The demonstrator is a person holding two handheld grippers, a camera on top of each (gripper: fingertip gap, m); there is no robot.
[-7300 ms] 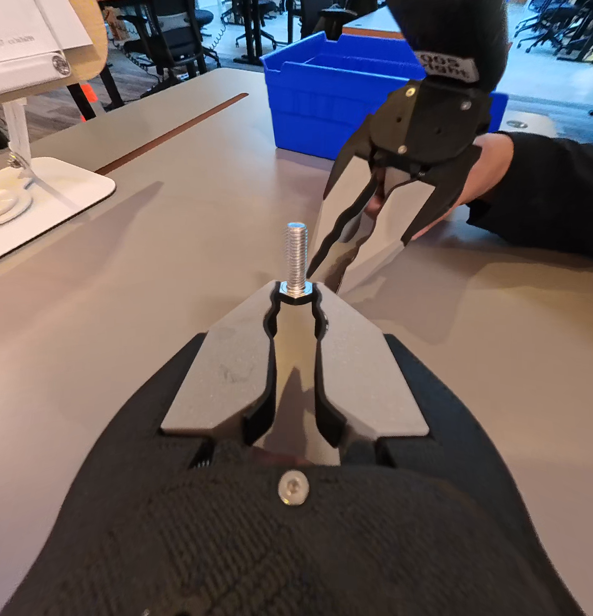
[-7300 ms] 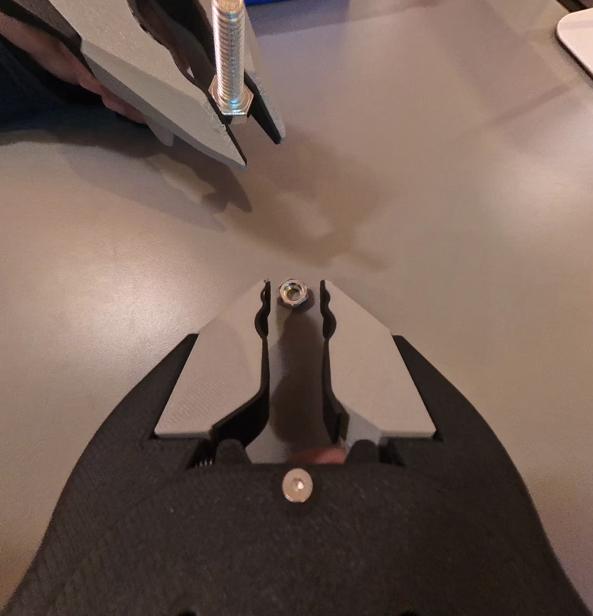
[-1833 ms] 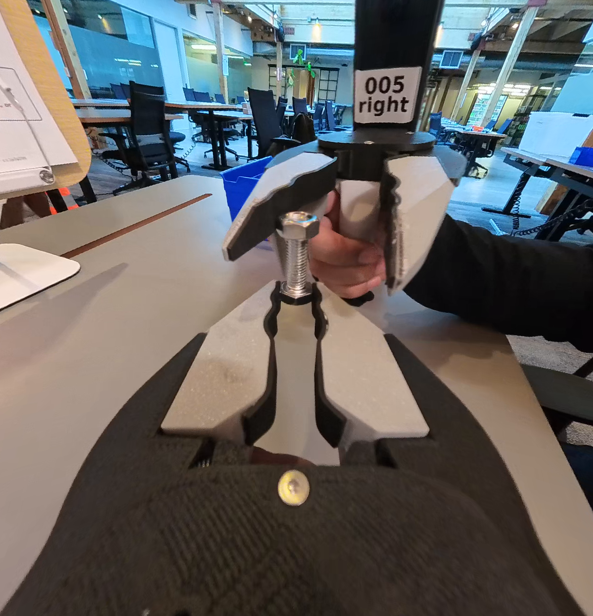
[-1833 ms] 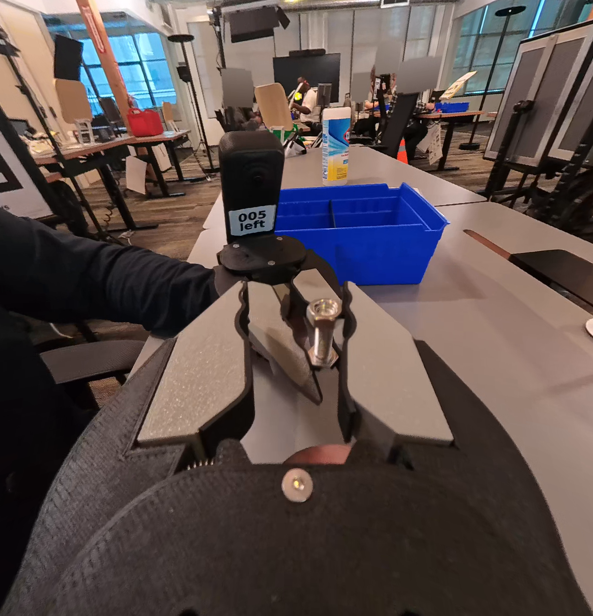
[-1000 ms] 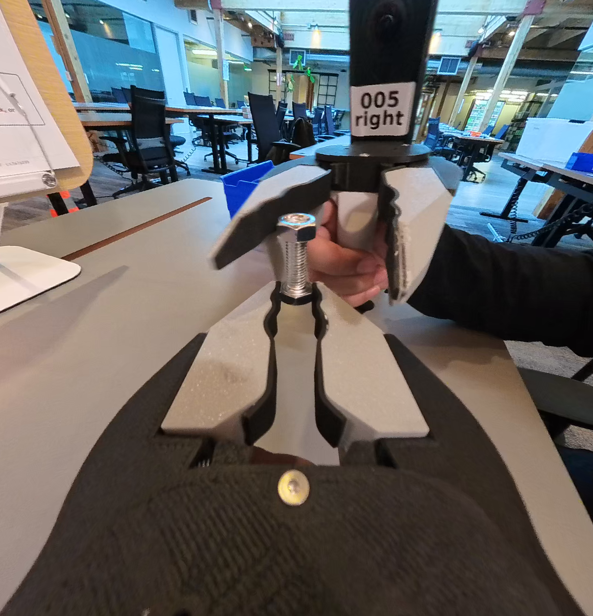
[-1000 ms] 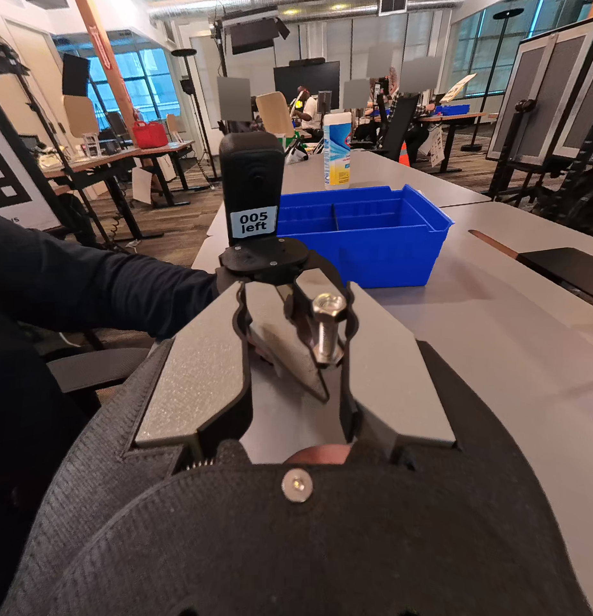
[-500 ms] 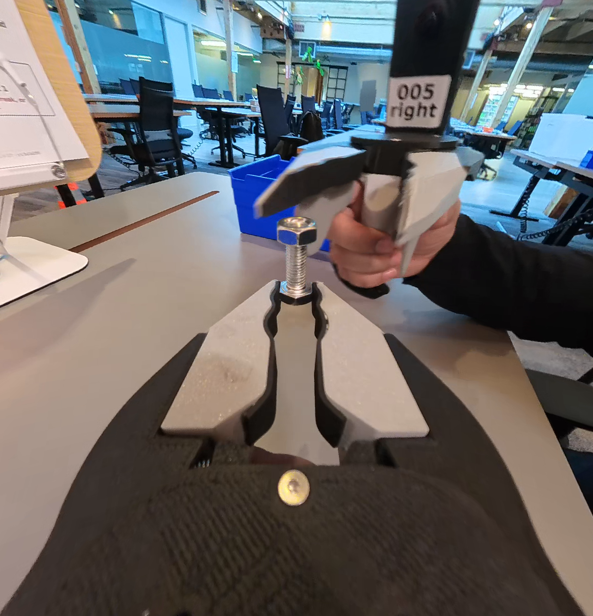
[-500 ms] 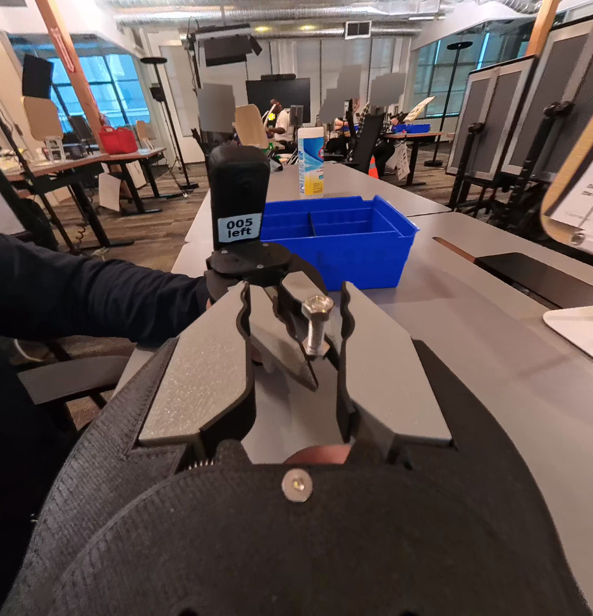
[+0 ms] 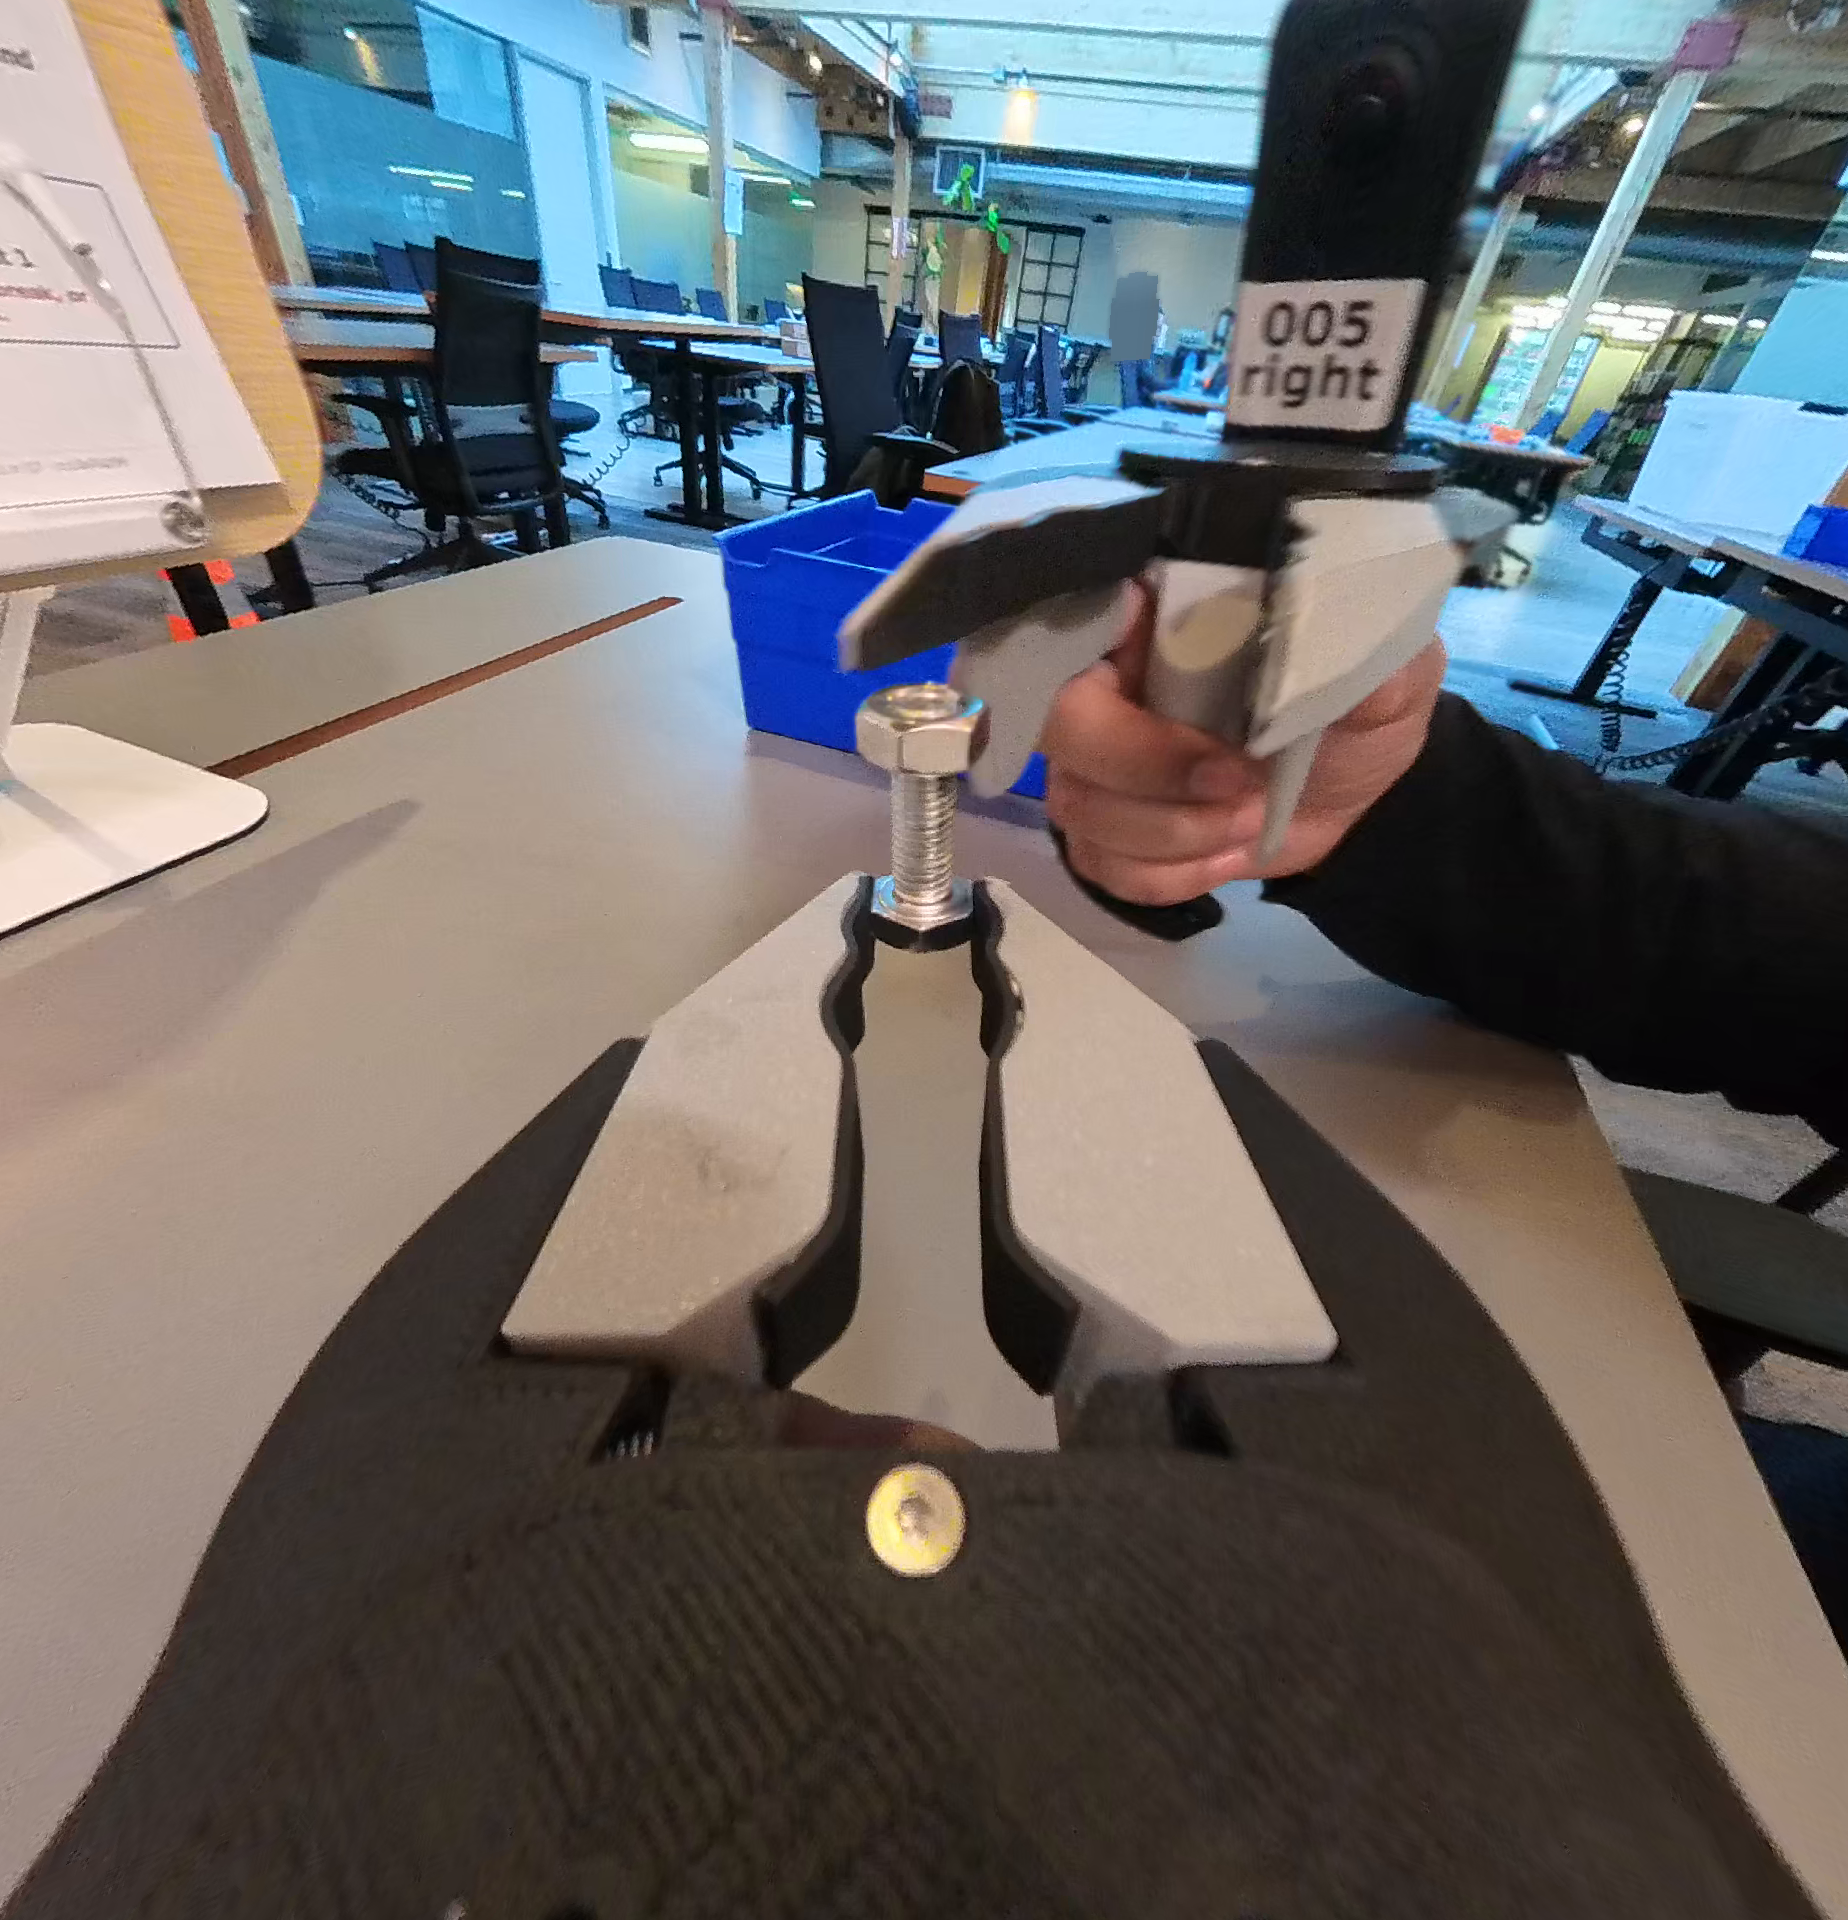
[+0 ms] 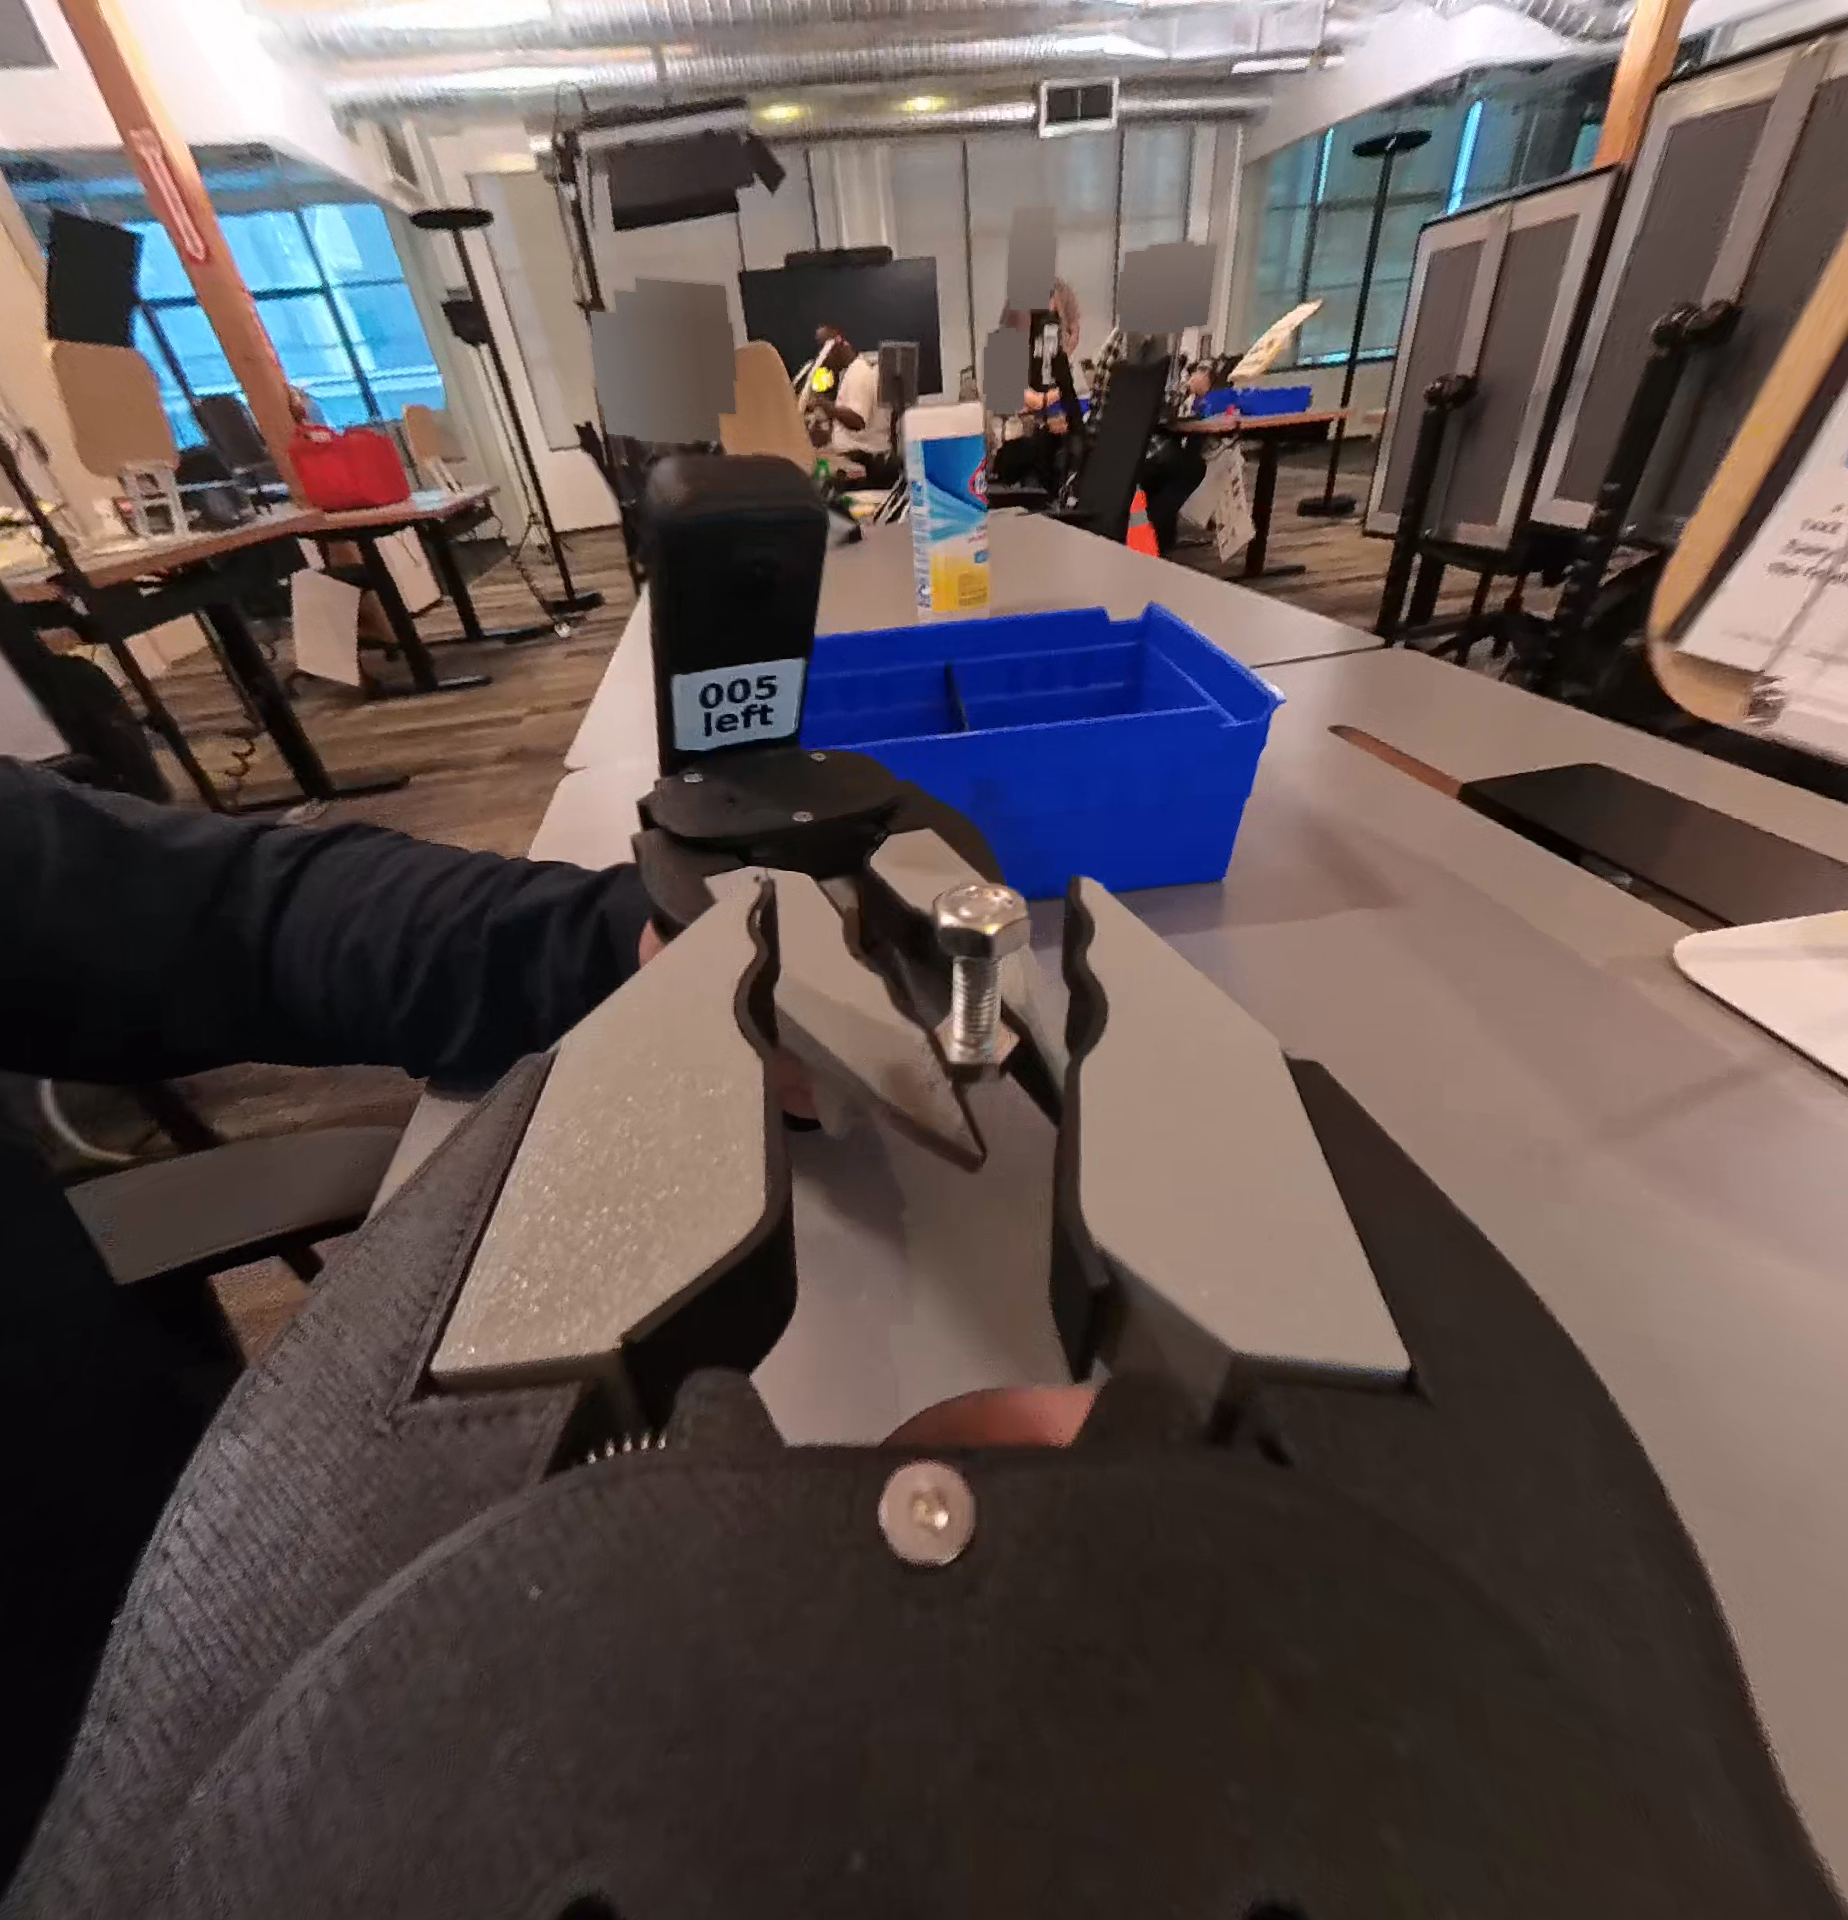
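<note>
My left gripper (image 9: pixel 920 935) is shut on the hex head of a steel bolt (image 9: pixel 922 831), holding it upright above the grey table (image 9: pixel 432 935). A steel nut (image 9: pixel 920 727) sits at the top of the threads. My right gripper (image 9: pixel 1107 717), held by a hand, is open and empty, just right of and slightly above the nut, apart from it. In the right wrist view my right gripper (image 10: pixel 920 925) is open, and the bolt (image 10: pixel 974 997) with its nut (image 10: pixel 980 920) stands just beyond the fingertips, in the left gripper (image 10: pixel 977 1055).
A blue divided bin (image 9: pixel 795 623) stands on the table behind the grippers; it also shows in the right wrist view (image 10: pixel 1055 790). A white stand base (image 9: pixel 89 831) with a sign is at the left. A wipes canister (image 10: pixel 946 509) and a black pad (image 10: pixel 1668 842) lie farther off. Tip to tip, the grippers are about 5 cm apart.
The nut, once on the table between the right gripper's fingers, now sits on the bolt. In the last second the right gripper has opened wider and drawn back to the right of it.
</note>
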